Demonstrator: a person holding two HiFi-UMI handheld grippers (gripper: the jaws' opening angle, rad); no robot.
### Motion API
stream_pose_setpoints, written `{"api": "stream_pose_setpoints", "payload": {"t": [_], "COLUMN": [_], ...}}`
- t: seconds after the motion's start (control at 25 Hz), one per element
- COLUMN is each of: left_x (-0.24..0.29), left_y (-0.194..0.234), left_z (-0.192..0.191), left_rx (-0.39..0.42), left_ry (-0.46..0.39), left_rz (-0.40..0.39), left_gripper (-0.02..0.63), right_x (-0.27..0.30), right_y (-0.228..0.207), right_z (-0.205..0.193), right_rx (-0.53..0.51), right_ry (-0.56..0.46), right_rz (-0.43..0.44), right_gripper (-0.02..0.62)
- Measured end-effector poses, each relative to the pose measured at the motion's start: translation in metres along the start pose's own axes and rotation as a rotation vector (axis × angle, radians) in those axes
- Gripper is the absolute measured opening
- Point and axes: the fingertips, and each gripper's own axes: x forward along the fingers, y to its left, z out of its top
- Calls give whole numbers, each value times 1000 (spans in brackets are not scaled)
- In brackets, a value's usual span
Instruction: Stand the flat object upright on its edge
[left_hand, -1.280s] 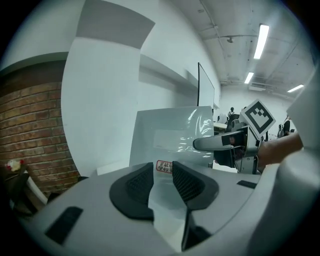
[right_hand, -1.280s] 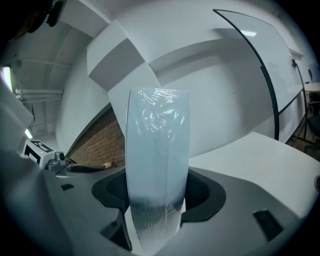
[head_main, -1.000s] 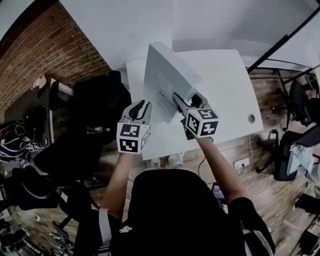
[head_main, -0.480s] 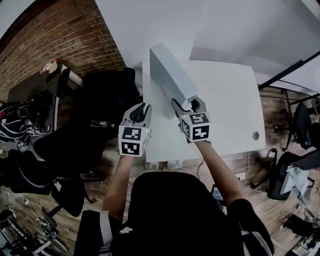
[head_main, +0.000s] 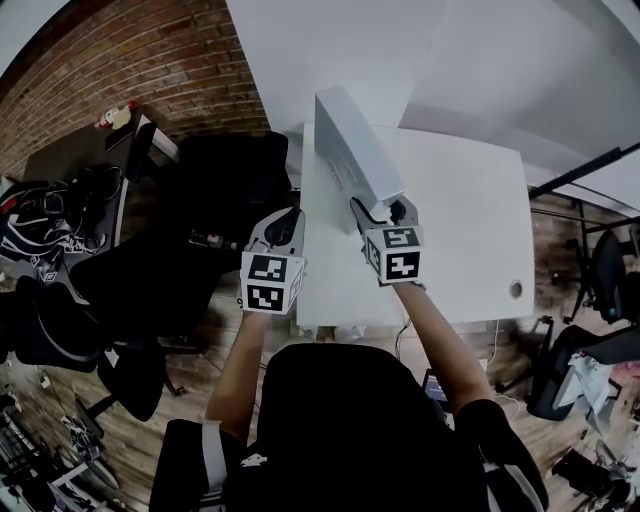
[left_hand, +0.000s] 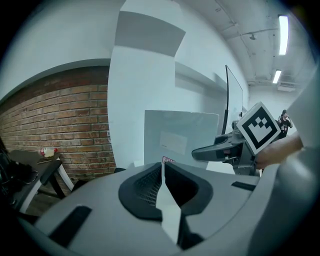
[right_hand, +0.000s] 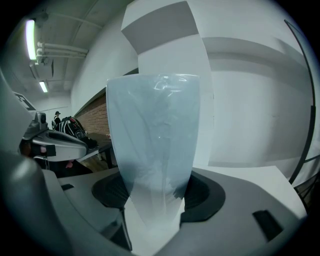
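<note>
Steadying flat box (head_main: 355, 160) on edge, right tool (head_main: 380, 208) pinching its near end
Seems stiff, light, slick-wrapped; left tool (head_main: 290, 215) jaws just closing, empty

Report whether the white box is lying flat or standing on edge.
Standing on edge: the white box shows a vertical broad face above the table, right hand-held gripper clamped on its near end.
</note>
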Motion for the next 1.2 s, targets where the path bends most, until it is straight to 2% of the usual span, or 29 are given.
{"api": "stream_pose_setpoints", "payload": {"t": [0.64, 1.2], "left_x": [-3, 19], "left_y": [5, -4], "left_z": [-3, -2], "left_rx": [7, 46], "left_ry": [6, 28], "left_rz": [-6, -60], "left_gripper": [12, 12], "right_x": [6, 6], "right_y": [3, -29], "right_z": [3, 7], "right_rx": [-7, 42], "right_ry": [-2, -8], "right_rz": [-25, -102], "right_gripper": [287, 287]}}
